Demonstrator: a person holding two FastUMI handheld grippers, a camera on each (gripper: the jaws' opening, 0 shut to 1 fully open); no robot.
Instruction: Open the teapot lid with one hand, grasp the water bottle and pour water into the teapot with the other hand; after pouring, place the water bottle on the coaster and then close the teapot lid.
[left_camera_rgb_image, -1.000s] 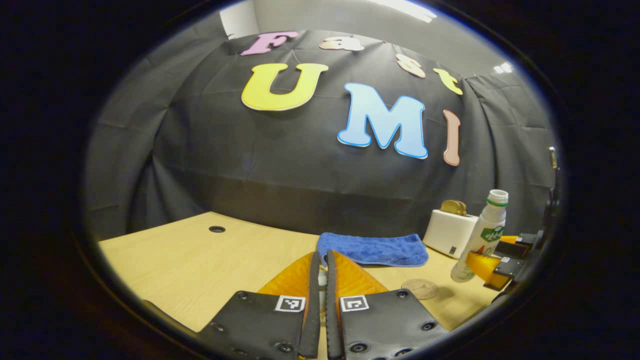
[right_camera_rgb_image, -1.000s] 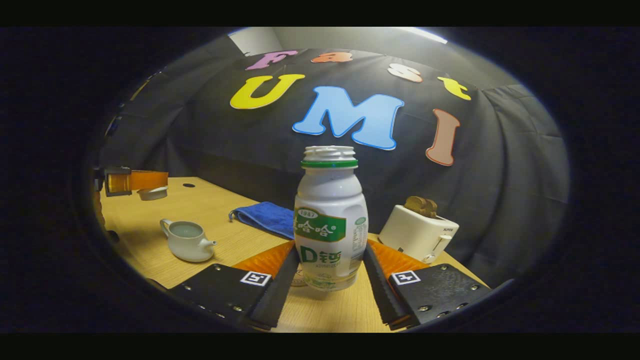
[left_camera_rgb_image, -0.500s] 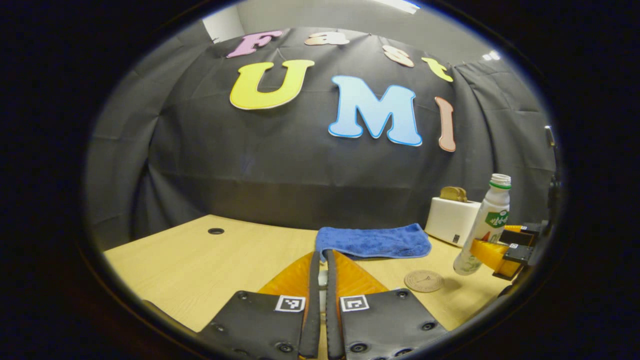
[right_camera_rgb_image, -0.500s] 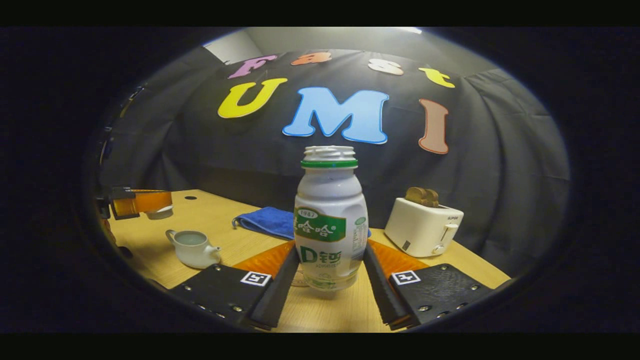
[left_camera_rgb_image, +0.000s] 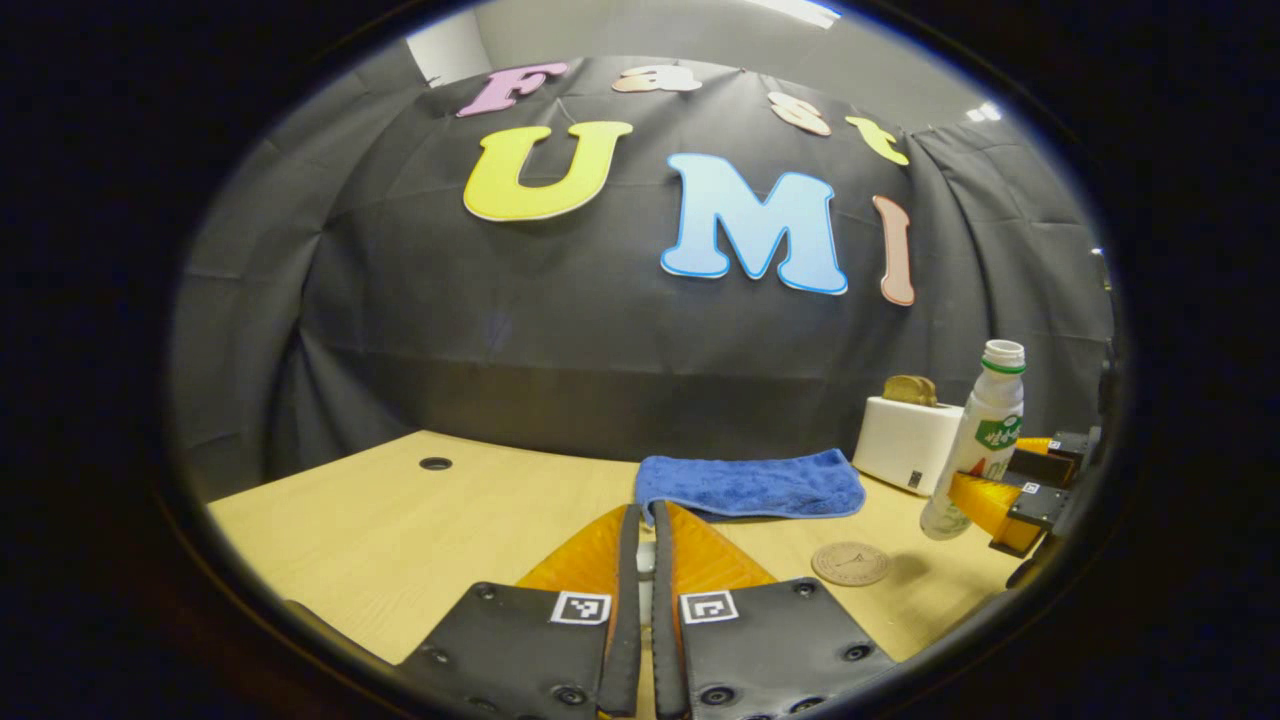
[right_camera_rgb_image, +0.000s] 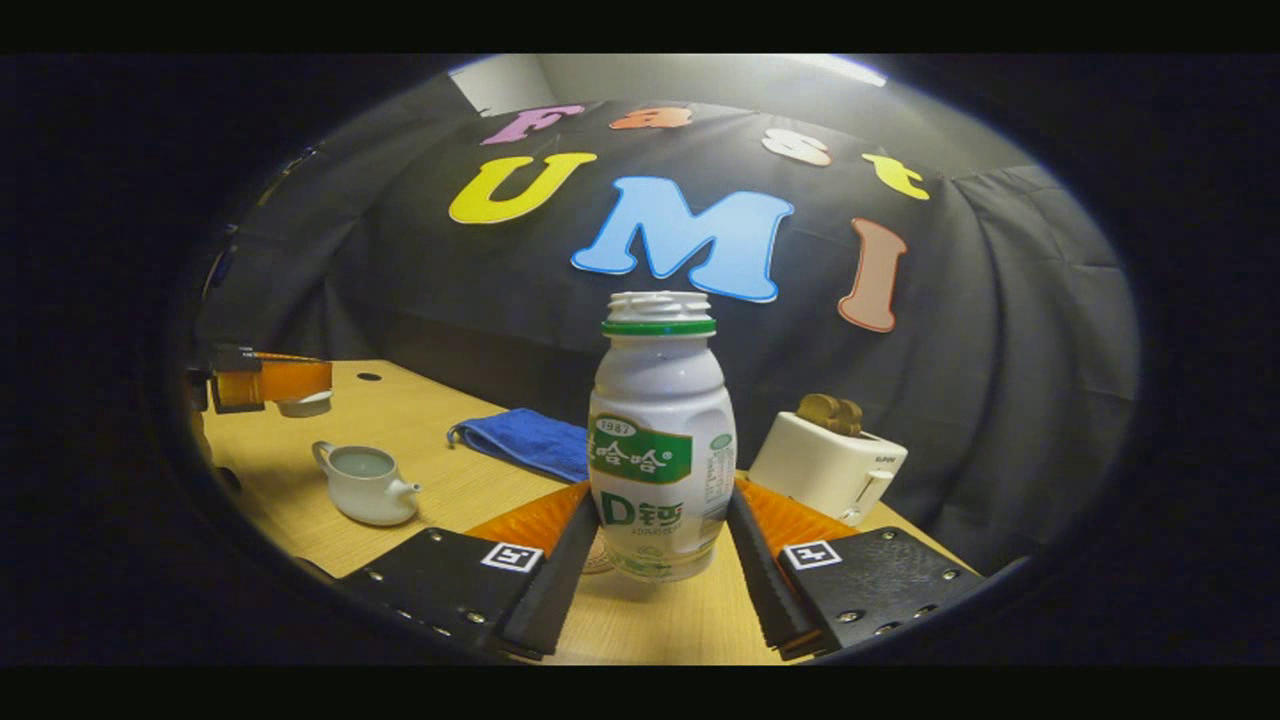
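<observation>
My right gripper (right_camera_rgb_image: 660, 500) is shut on a white water bottle (right_camera_rgb_image: 660, 440) with a green label and no cap. It holds the bottle upright just above the table. A round brown coaster (left_camera_rgb_image: 850, 563) lies on the table just left of and below the bottle (left_camera_rgb_image: 985, 440) in the left gripper view; in the right gripper view it peeks out behind the bottle's base. The white teapot (right_camera_rgb_image: 365, 485) stands open at the left with liquid inside. My left gripper (left_camera_rgb_image: 642, 512) is shut on the teapot lid (right_camera_rgb_image: 305, 403), held in the air beyond the teapot.
A blue cloth (left_camera_rgb_image: 750, 485) lies at the back of the wooden table (left_camera_rgb_image: 400, 530). A white toaster (left_camera_rgb_image: 905, 445) with bread in it stands at the back right. There is a small round hole (left_camera_rgb_image: 435, 463) in the tabletop at the far left.
The bottle has gone from tilted to nearly upright and shifted slightly right beside the coaster. My left gripper stays put with the lid.
</observation>
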